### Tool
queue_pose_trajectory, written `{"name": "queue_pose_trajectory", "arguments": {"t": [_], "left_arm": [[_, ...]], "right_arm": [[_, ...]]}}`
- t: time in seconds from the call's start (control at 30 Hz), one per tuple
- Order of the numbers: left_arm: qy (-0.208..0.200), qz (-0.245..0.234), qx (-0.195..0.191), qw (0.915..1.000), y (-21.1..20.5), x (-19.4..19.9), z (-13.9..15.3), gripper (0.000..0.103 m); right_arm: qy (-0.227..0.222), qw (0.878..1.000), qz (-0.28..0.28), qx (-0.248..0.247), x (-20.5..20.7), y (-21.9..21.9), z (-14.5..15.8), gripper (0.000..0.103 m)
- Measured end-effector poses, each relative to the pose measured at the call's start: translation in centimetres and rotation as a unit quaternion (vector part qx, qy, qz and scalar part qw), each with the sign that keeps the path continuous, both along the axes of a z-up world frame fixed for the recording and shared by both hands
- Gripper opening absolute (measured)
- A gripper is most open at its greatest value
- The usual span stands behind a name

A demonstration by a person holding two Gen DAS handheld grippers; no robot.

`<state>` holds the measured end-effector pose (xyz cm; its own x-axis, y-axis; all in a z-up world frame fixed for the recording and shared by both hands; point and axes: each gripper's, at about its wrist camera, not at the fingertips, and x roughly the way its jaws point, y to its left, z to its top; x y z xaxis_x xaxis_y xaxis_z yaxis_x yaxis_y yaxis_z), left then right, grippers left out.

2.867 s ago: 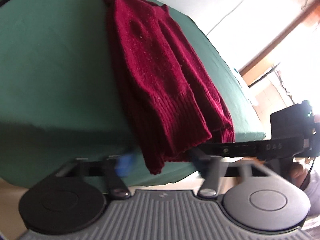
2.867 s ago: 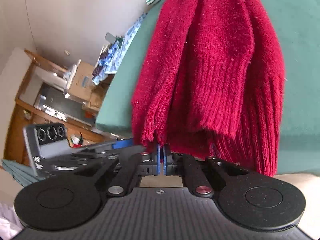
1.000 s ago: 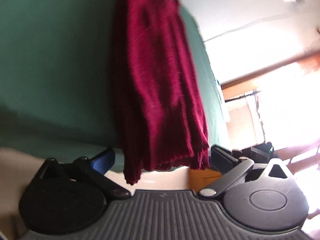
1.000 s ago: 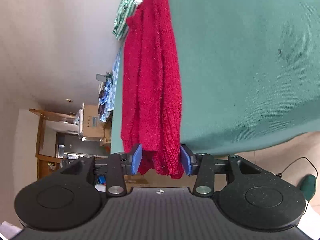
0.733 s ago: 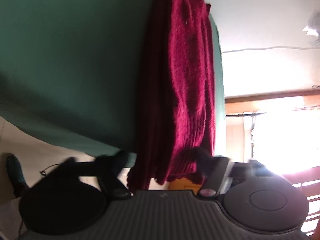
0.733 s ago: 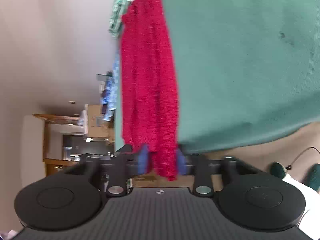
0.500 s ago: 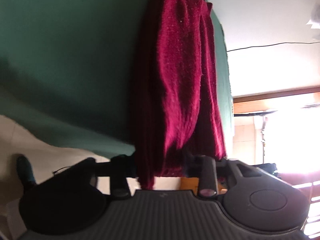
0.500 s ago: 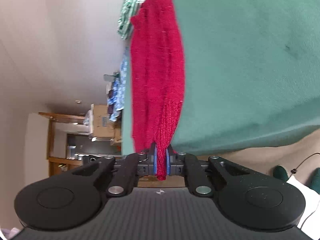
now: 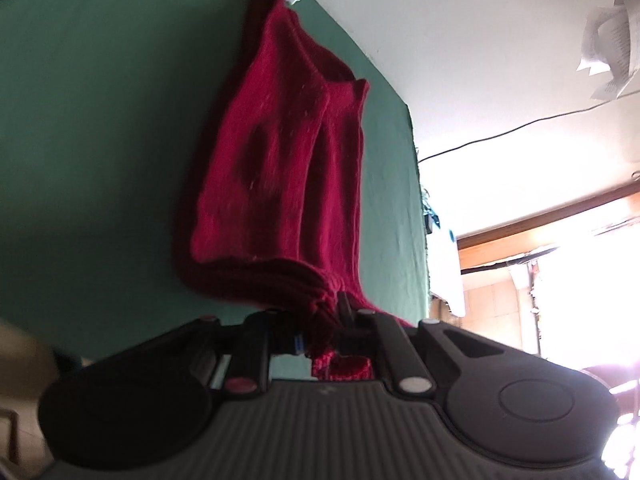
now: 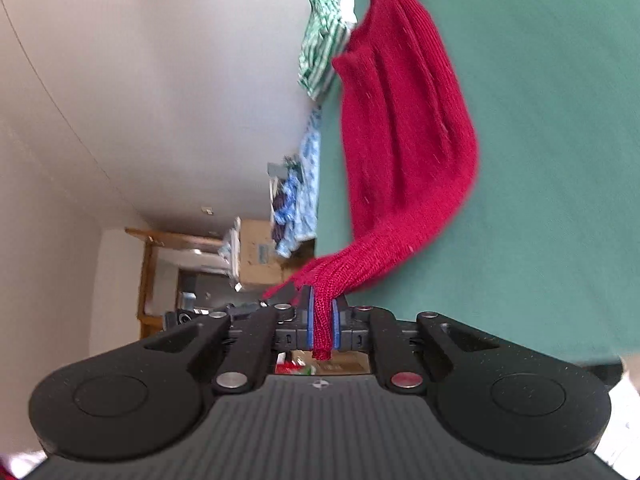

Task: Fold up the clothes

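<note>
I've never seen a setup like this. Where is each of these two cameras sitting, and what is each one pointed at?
Left wrist: sits on the left gripper, looking along its fingers at the red sweater on the green table; only the gripper shows.
Right wrist: sits on the right gripper, facing the same sweater, a room behind; only the gripper shows.
Shared: sweater, table, the green striped cloth at its far end.

Deep crimson ribbed-knit sweater (image 9: 280, 184): plain red, tiny pale flecks, darker in shaded folds; brighter scarlet in right wrist view (image 10: 404, 128). Plain dark green table cloth (image 9: 100, 120), dull teal-green at 3 o'clock in right wrist view (image 10: 560, 160). Green-and-white striped folded garment (image 10: 320, 52) at 12 o'clock. Blue-and-white patterned fabric pile (image 10: 304, 196) near centre. Matte black left gripper (image 9: 320, 340). Matte black right gripper (image 10: 323, 328), blue pads (image 10: 308, 320).
</note>
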<state>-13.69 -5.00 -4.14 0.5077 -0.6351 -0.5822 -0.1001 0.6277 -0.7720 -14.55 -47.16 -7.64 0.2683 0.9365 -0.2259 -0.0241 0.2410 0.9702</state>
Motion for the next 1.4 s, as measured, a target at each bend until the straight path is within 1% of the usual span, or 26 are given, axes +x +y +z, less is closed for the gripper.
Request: {"name": "queue_pose_trajectory", "arguments": {"t": [0.07, 0.17, 0.2, 0.37, 0.47, 0.57, 0.67, 0.73, 0.77, 0.87, 0.93, 0.97, 1.0, 1.03, 1.07, 1.1, 1.17, 1.2, 1.27, 1.3, 1.33, 1.4], "left_arm": [[-0.002, -0.003, 0.004, 1.0, 0.3, 1.6, 0.7, 0.005], [-0.004, -0.008, 0.01, 0.9999, 0.9, 4.1, 1.8, 0.005], [-0.003, -0.013, 0.012, 0.9998, 1.0, 5.2, 1.7, 0.005], [0.003, -0.05, 0.018, 0.9986, 1.6, 10.7, 0.8, 0.005], [0.004, -0.074, 0.025, 0.997, 1.4, 13.3, 0.1, 0.005], [0.013, -0.085, 0.032, 0.9958, 1.2, 15.8, -1.0, 0.005], [0.02, -0.09, 0.039, 0.9949, -0.6, 17.8, -2.3, 0.005], [0.028, -0.085, 0.032, 0.9955, -2.6, 20.6, -3.4, 0.006], [0.03, -0.083, 0.027, 0.9958, -2.4, 20.8, -3.7, 0.006], [0.034, -0.077, 0.011, 0.9964, -1.7, 20.9, -4.4, 0.008], [0.021, -0.072, 0.005, 0.9971, 0.2, 20.3, -3.9, 0.009], [0.002, -0.065, 0.017, 0.9978, 0.9, 19.3, -3.1, 0.014], [-0.019, -0.056, 0.031, 0.9978, 1.6, 18.3, -2.1, 0.021], [-0.041, -0.047, 0.045, 0.9971, 2.2, 17.2, -1.1, 0.044], [-0.062, -0.038, 0.059, 0.9957, 2.9, 16.2, -0.1, 0.063], [-0.083, -0.029, 0.072, 0.9935, 3.5, 15.1, 0.8, 0.067], [-0.097, -0.033, 0.105, 0.9892, 2.8, 13.0, 1.4, 0.068], [-0.102, -0.036, 0.121, 0.9867, 2.4, 11.9, 1.6, 0.068], [-0.091, -0.049, 0.125, 0.9868, 1.5, 9.4, 0.9, 0.068], [-0.082, -0.055, 0.126, 0.9871, 0.9, 8.2, 0.2, 0.069], [-0.077, -0.055, 0.139, 0.9858, -0.6, 8.1, -0.9, 0.069], [-0.072, -0.038, 0.167, 0.9826, -2.2, 7.3, -2.1, 0.069]], "right_arm": [[0.003, 1.0, -0.014, 0.003, 1.5, 0.6, 0.4, 0.009], [0.001, 0.999, -0.035, -0.005, 4.0, 1.5, 0.6, 0.009], [0.0, 0.999, -0.042, -0.007, 4.8, 1.9, 0.6, 0.009], [0.001, 0.996, -0.083, -0.029, 8.5, 3.1, -0.4, 0.009], [0.006, 0.993, -0.111, -0.041, 10.3, 3.7, -1.4, 0.009], [0.015, 0.989, -0.142, -0.046, 11.7, 4.1, -2.6, 0.009], [0.025, 0.985, -0.159, -0.057, 13.1, 4.7, -3.9, 0.009], [0.033, 0.983, -0.17, -0.055, 14.2, 5.1, -4.8, 0.011], [0.039, 0.983, -0.173, -0.053, 14.6, 5.2, -5.3, 0.012], [0.043, 0.981, -0.182, -0.049, 15.6, 5.3, -6.2, 0.012], [0.043, 0.98, -0.19, -0.038, 16.3, 5.3, -6.5, 0.014], [0.041, 0.98, -0.194, -0.033, 16.4, 5.1, -6.3, 0.018], [0.028, 0.979, -0.197, -0.031, 16.3, 4.8, -5.8, 0.021], [0.014, 0.979, -0.201, -0.029, 16.2, 4.5, -5.2, 0.029], [-0.003, 0.978, -0.206, -0.028, 16.0, 4.2, -4.5, 0.043], [-0.019, 0.977, -0.211, -0.028, 15.7, 3.8, -3.8, 0.047], [-0.046, 0.975, -0.213, -0.042, 15.2, 3.1, -2.2, 0.046], [-0.06, 0.975, -0.201, -0.07, 14.7, 3.0, -1.3, 0.045], [-0.094, 0.971, -0.171, -0.138, 13.3, 3.2, 0.3, 0.045], [-0.111, 0.966, -0.152, -0.174, 12.4, 3.5, 0.9, 0.045], [-0.125, 0.961, -0.131, -0.208, 11.5, 4.0, 0.9, 0.045], [-0.15, 0.947, -0.099, -0.268, 10.0, 5.2, 0.8, 0.045]]}}
